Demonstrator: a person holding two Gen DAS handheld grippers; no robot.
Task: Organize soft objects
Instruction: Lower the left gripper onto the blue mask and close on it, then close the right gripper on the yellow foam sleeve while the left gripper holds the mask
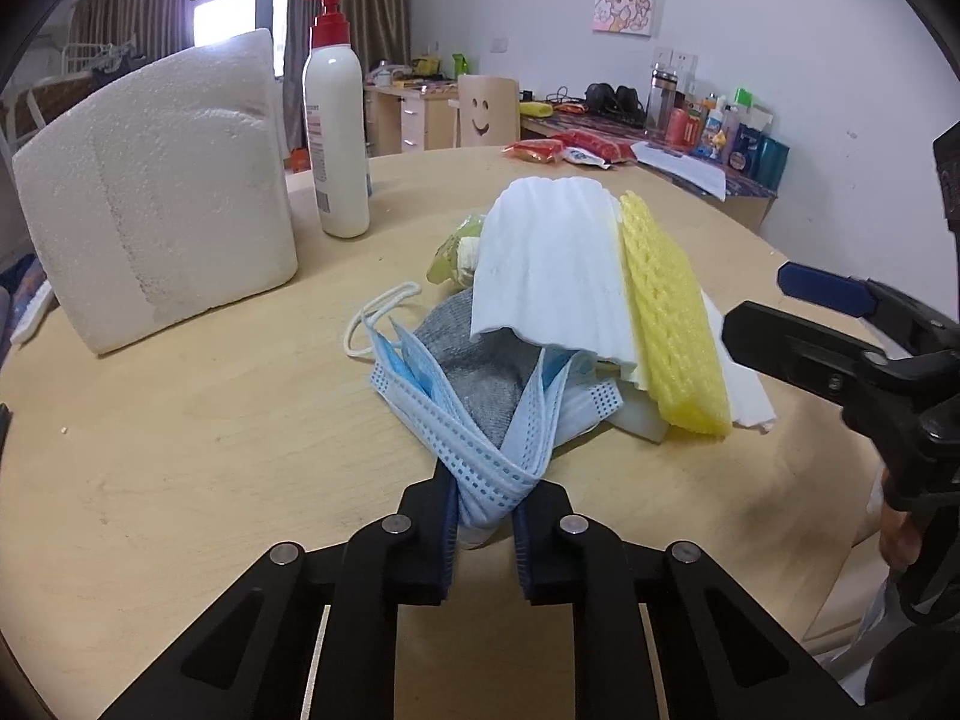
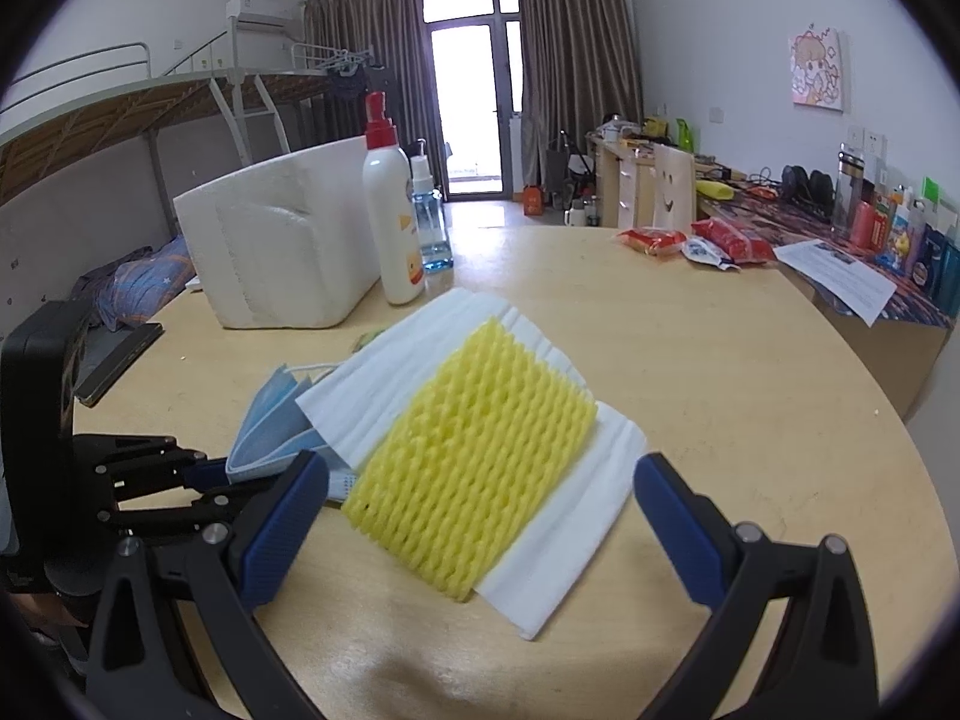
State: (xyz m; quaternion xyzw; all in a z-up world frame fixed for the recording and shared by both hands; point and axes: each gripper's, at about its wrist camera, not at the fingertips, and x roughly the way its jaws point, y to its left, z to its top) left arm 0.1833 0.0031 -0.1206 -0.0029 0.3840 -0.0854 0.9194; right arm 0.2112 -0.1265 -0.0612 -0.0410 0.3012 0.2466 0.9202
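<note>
A pile of soft things lies mid-table. A yellow foam net lies on a white foam sheet. Under them are a grey cloth and blue face masks. My left gripper is shut on the near edge of a blue face mask; it also shows in the right wrist view at the left. My right gripper is open and empty, its fingers either side of the near end of the yellow net; it shows in the left wrist view at the right.
A white styrofoam box and a red-capped lotion bottle stand at the back left of the round wooden table. A blue-liquid bottle stands behind. Red snack packets lie at the far edge. A black tablet lies left.
</note>
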